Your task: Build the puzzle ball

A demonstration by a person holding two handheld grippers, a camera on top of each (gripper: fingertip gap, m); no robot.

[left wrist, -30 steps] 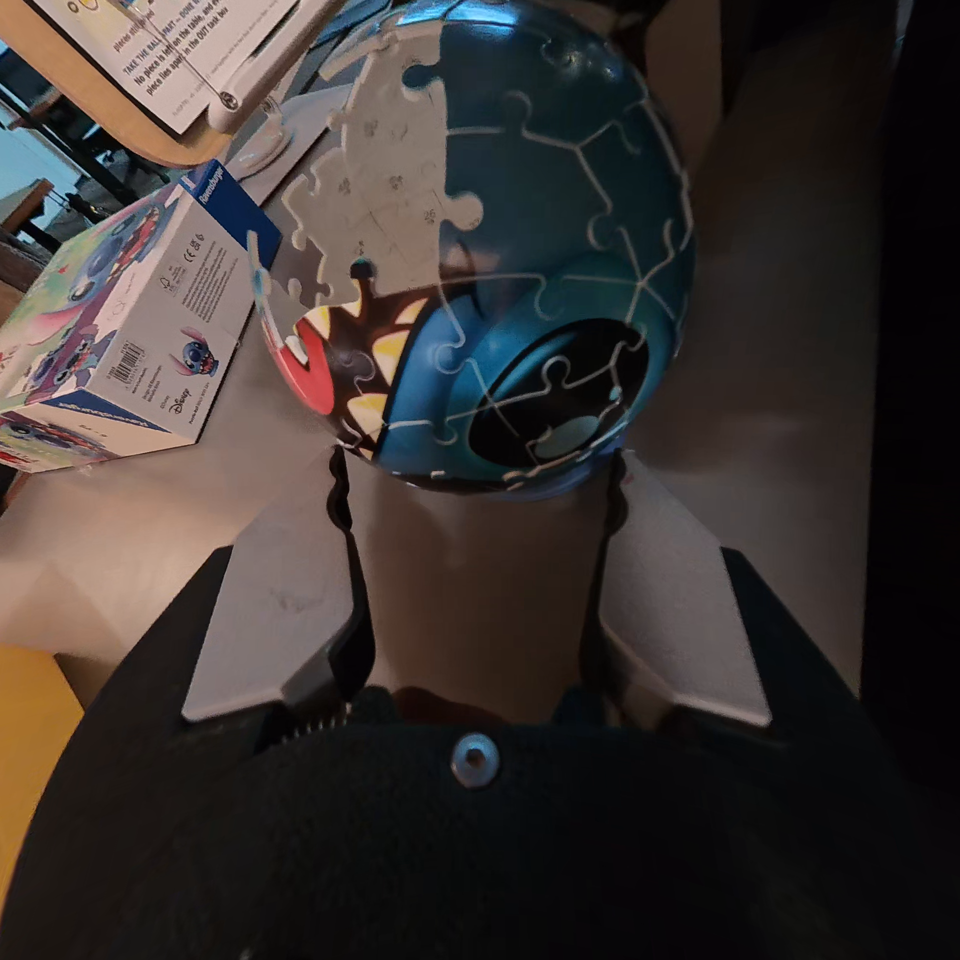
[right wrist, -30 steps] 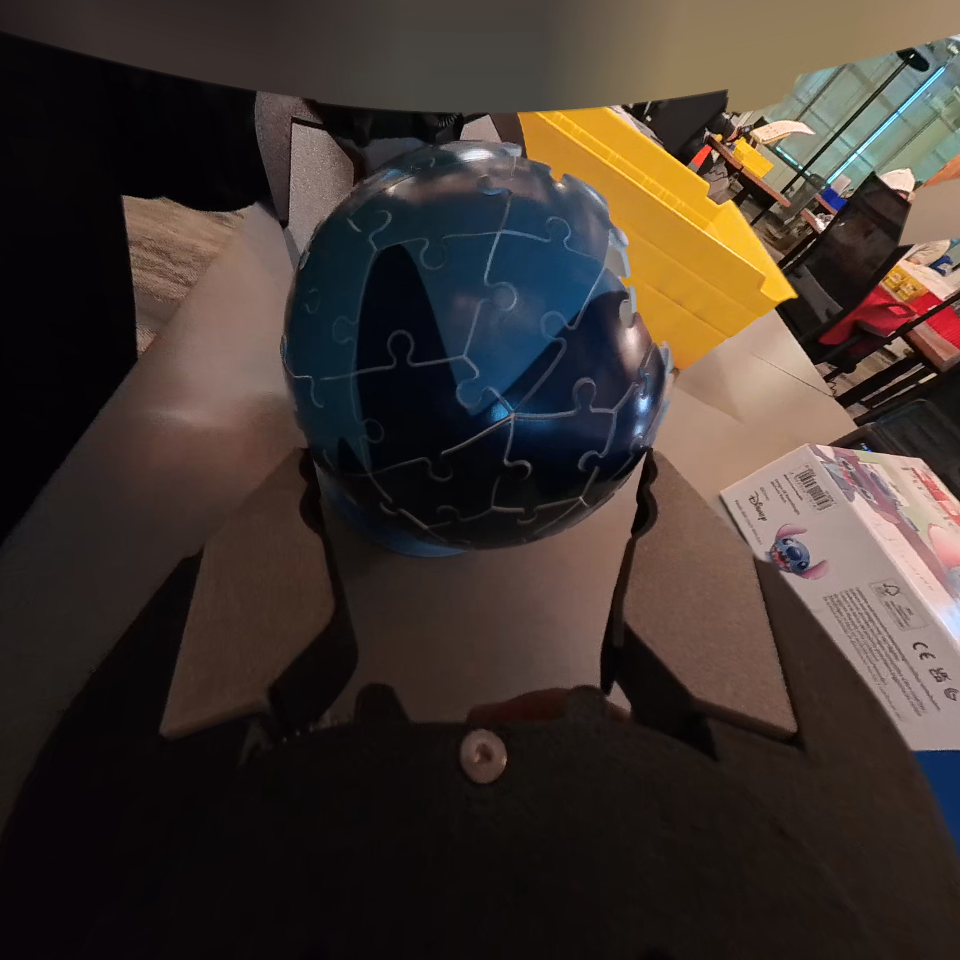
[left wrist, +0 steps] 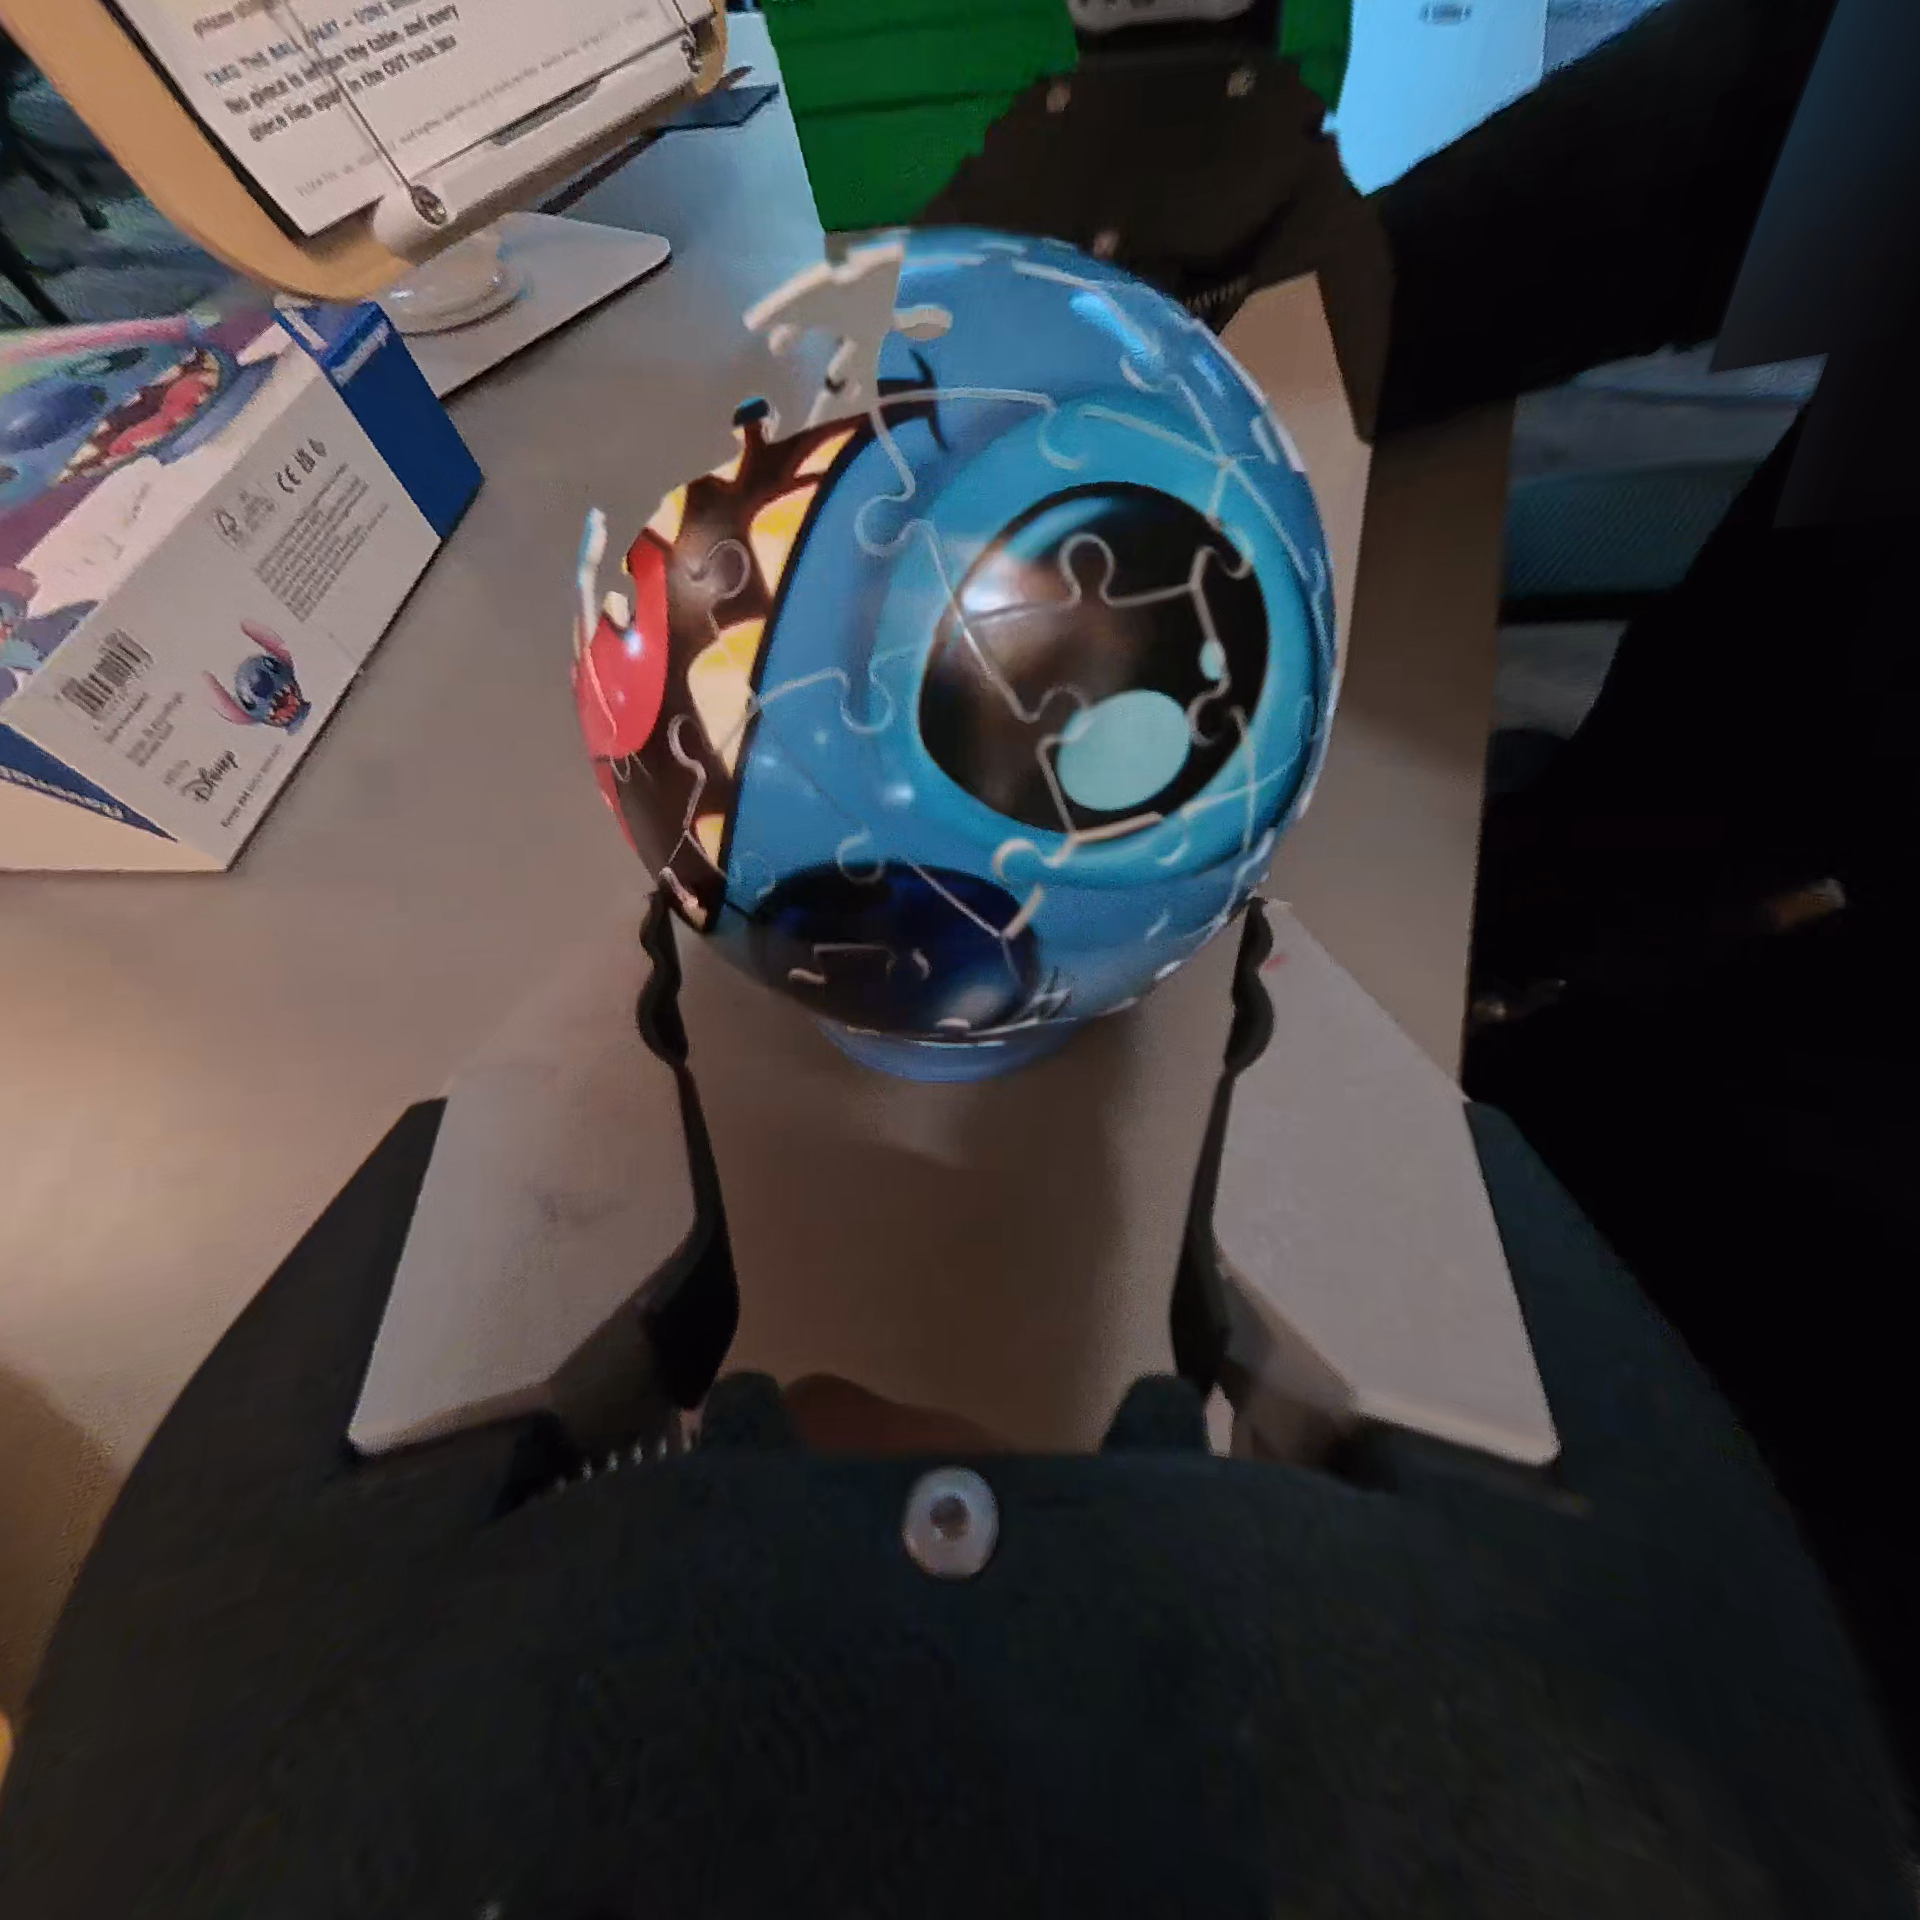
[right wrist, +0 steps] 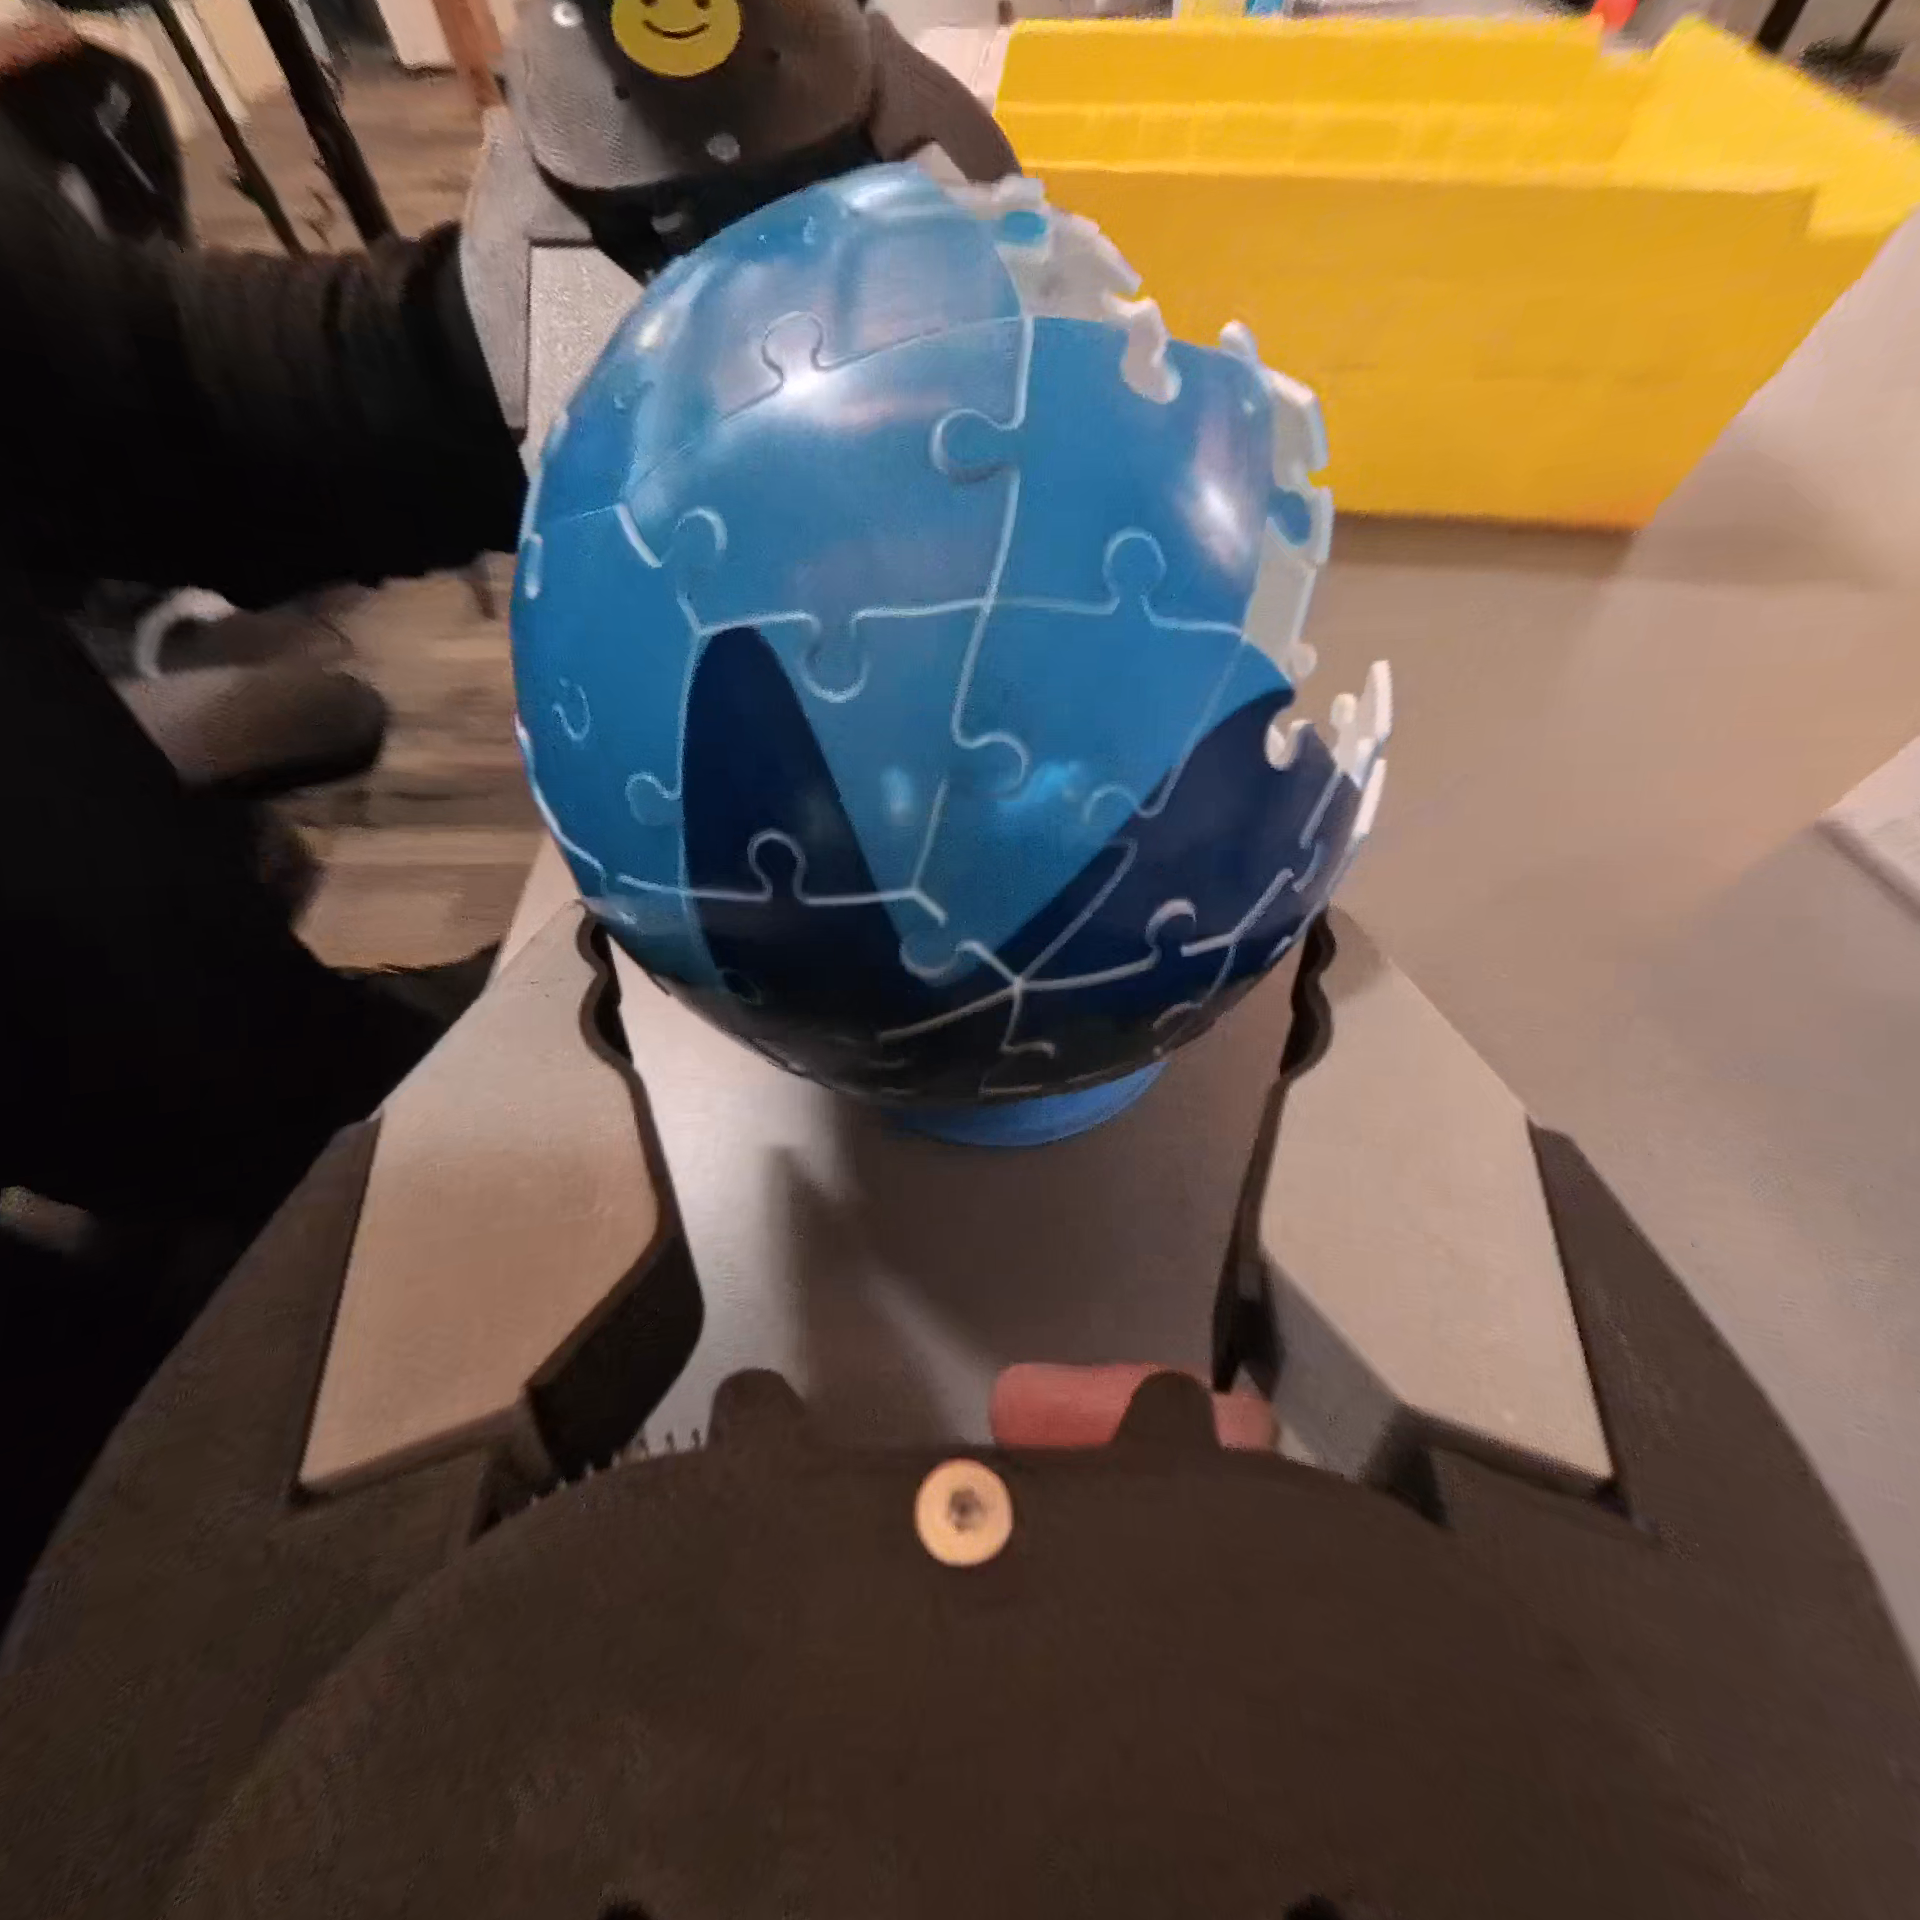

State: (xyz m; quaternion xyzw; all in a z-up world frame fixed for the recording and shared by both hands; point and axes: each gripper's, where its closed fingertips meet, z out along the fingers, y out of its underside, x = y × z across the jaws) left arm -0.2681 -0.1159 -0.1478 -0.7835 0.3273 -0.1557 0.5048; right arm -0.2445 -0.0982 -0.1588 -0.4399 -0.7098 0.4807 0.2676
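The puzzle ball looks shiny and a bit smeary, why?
Left wrist view: the puzzle ball and box are smeared by motion blur. Right wrist view: soft glare shines on the ball's top, and the dark sleeve at left is blurred.

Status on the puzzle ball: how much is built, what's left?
Mostly built: the puzzle ball sits on its blue stand, eye, mouth and back pieces joined. In hand: nothing; left gripper and right gripper stand open by its base. Left: a ragged gap on one upper side.
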